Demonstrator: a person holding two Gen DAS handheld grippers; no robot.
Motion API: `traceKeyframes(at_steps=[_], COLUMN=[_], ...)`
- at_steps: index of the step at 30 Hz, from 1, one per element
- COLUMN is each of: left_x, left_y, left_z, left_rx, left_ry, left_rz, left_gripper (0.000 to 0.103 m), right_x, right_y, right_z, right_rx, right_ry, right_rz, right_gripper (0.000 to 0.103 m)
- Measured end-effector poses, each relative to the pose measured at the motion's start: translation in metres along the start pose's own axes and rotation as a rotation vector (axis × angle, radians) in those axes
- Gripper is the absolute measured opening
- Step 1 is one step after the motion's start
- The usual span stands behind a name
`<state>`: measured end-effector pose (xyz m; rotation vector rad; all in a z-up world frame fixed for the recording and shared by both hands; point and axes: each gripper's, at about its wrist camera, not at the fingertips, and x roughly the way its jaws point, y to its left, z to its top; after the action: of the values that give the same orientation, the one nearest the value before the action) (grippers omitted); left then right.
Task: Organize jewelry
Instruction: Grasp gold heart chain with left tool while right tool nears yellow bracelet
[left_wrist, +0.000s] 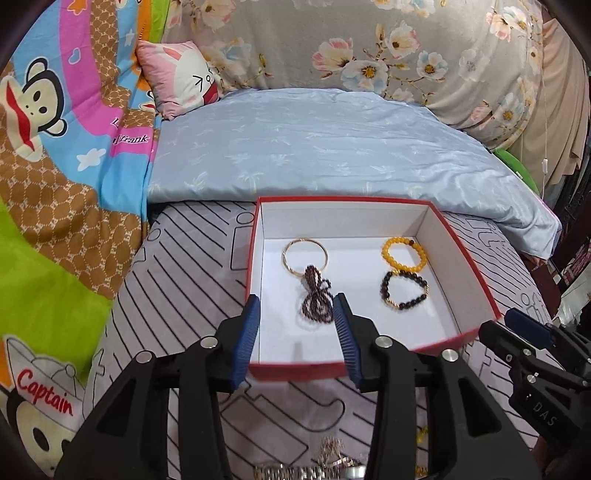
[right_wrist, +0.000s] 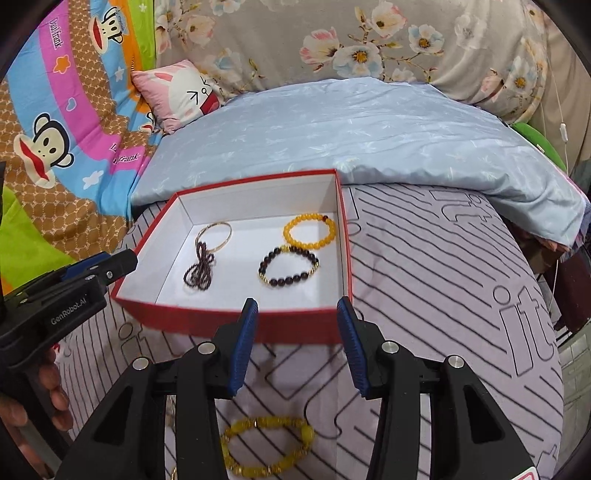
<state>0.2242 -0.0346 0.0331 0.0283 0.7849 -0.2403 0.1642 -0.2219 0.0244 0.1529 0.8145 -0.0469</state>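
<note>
Red box (left_wrist: 373, 363) sits on the bed just ahead of both tools. In it: gold bangle (left_wrist: 305, 255), dark bead strand (left_wrist: 314, 298), orange bracelet (left_wrist: 403, 254), dark bracelet (left_wrist: 404, 293).

Left hand-held gripper (left_wrist: 297, 334) and right hand-held gripper (right_wrist: 297, 334): jaws part-open, nothing between.

Remaining: yellow bracelet (right_wrist: 267, 448) below the right one; metal pieces (left_wrist: 314, 467) beneath the left.
</note>
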Motion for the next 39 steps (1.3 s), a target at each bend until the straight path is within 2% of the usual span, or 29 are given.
traceKeyframes(at_steps=[9, 23, 35, 38, 39], left_x=[-0.025, -0.044, -0.038, -0.034, -0.032], left_y=[-0.004, -0.024, -0.044, -0.048, -0.047], left_z=[-0.044, -0.119, -0.139, -0.142, -0.144], left_rx=[0.012, 0.066, 0.109, 0.119, 0.114], left_ry=[0.045, 0.159, 0.2, 0.222, 0.234], left_rz=[-0.025, -0.126, -0.179, -0.192, -0.195], left_gripper=[0.045, 0.045, 0.042, 0.032, 0.031], right_x=[-0.023, -0.043, -0.044, -0.042, -0.041], right_y=[-0.001, -0.015, -0.018, -0.018, -0.018], right_z=[-0.039, -0.09, -0.1, -0.1, -0.1], right_rx=[0.003, 0.054, 0.067, 0.068, 0.068], right_ry=[0.025, 0.087, 0.103, 0.106, 0.108], right_rz=[-0.013, -0.015, -0.003, 0.001, 0.002], right_gripper=[0.044, 0.043, 0.043, 0.043, 0.043])
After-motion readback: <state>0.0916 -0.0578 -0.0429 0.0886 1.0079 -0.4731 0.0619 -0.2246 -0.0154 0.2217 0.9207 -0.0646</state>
